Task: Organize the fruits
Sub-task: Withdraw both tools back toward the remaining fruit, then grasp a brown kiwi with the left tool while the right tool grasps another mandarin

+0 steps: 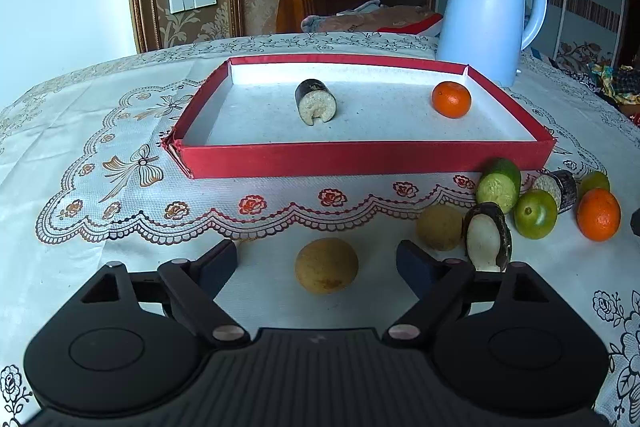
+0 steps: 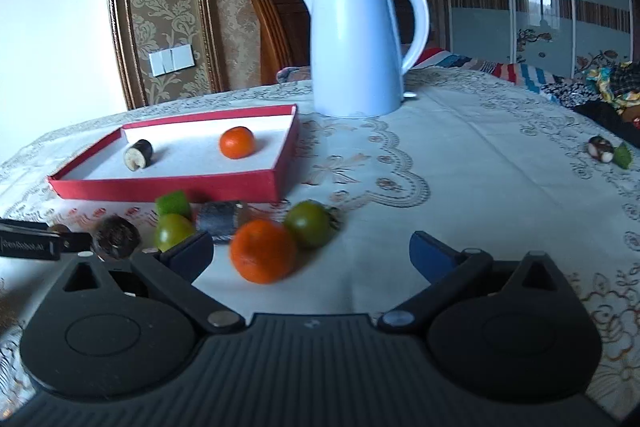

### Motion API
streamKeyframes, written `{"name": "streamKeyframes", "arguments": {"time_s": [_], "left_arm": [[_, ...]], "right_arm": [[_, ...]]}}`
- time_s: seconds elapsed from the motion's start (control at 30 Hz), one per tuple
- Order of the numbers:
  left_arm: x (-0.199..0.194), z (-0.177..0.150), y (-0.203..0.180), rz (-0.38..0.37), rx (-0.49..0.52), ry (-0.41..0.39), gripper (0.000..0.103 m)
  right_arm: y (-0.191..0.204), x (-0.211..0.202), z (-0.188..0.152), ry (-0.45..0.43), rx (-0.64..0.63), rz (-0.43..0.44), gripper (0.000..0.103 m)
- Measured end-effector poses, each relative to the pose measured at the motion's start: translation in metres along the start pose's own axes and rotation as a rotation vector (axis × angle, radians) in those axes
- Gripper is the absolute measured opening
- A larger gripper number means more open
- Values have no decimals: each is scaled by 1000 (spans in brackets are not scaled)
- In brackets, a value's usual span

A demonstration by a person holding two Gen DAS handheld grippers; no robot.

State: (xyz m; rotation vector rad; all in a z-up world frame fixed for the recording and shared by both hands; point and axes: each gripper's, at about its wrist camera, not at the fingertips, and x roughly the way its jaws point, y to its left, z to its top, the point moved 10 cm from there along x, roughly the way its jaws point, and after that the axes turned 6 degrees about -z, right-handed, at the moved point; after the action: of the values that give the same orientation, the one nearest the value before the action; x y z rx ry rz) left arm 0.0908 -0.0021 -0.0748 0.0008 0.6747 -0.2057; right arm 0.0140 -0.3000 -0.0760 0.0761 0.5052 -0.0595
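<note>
Fruits (image 1: 534, 214) beside red tray (image 1: 360, 157), left tongs (image 1: 316, 259) agape — round brown fruit (image 1: 326, 265) between (untouched), right tongs (image 2: 312, 255) open

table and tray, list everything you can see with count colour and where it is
tray: 1, red with white floor, mid-table
cane piece in tray: 1, dark skin, pale cut face, left part of tray
orange in tray: 1, orange, right part of tray
kettle: 1, pale blue, behind tray's right corner
brown round fruits: 2, tan, on the cloth before the tray
loose orange: 1, orange, right cluster
green round fruits: 2, green, right cluster
cut green piece: 1, by tray's front right corner
dark cut pieces: 2, right cluster
tablecloth: 1, white lace, covers table
left tool: open, around one brown fruit
right tool: open, at loose orange
</note>
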Motion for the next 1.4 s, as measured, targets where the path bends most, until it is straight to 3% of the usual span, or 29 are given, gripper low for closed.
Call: {"name": "streamKeyframes", "arguments": {"time_s": [0.13, 0.2, 0.43, 0.73, 1.0, 1.4], "left_arm": [[0, 0, -1, 0, 3, 2, 89], [1, -1, -2, -1, 6, 10, 94], [2, -1, -2, 0, 9, 11, 95], [3, -2, -2, 5, 12, 17, 98], [3, -2, -1, 6, 13, 18, 98], [3, -2, -2, 6, 13, 18, 99]], "right_arm": [[-10, 7, -7, 39, -11, -23, 103], [-8, 12, -9, 76, -12, -14, 103], [12, 11, 0, 50, -57, 35, 103], [42, 32, -1, 114, -136, 47, 91], [45, 36, 0, 112, -130, 56, 91], [53, 35, -2, 117, -170, 86, 79]]}}
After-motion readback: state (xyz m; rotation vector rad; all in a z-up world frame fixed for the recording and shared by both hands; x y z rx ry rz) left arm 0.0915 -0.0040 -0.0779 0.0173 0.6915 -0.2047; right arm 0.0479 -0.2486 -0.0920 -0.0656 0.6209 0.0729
